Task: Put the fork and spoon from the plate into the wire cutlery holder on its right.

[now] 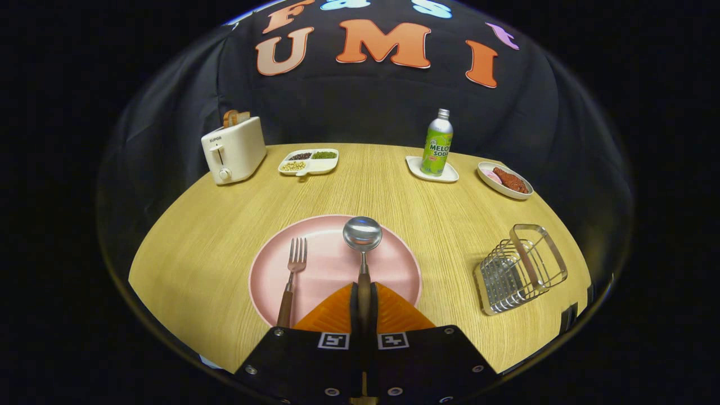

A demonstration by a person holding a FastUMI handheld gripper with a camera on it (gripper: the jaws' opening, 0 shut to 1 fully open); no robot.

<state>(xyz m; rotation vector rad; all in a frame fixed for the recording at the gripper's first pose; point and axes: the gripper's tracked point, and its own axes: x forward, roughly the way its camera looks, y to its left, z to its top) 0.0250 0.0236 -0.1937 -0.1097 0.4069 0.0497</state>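
The gripper (pixel 364 306) pinches the wooden handle of the spoon (pixel 363 247) between its two orange fingers (pixel 332 315), which are pressed close on either side of it above the near rim of the pink plate (pixel 394 264). The spoon's polished bowl points away over the middle of the plate; whether it is lifted or lying on the plate cannot be told. Just left of the fingers, the fork (pixel 291 281) lies on the plate, tines away, its brown handle crossing the near rim. To the right, well apart from the plate, stands the wire cutlery holder (pixel 520 270) on the wooden table (pixel 197 253). Both utensils look light and rigid, their steel ends likely slippery, so the wooden handle seems the surer place to hold. Beyond, along the far edge, stand a toaster (pixel 233 149), a divided snack tray (pixel 309 161), a soda bottle (pixel 437 143) on a small dish, and a dish of food (pixel 504 180).
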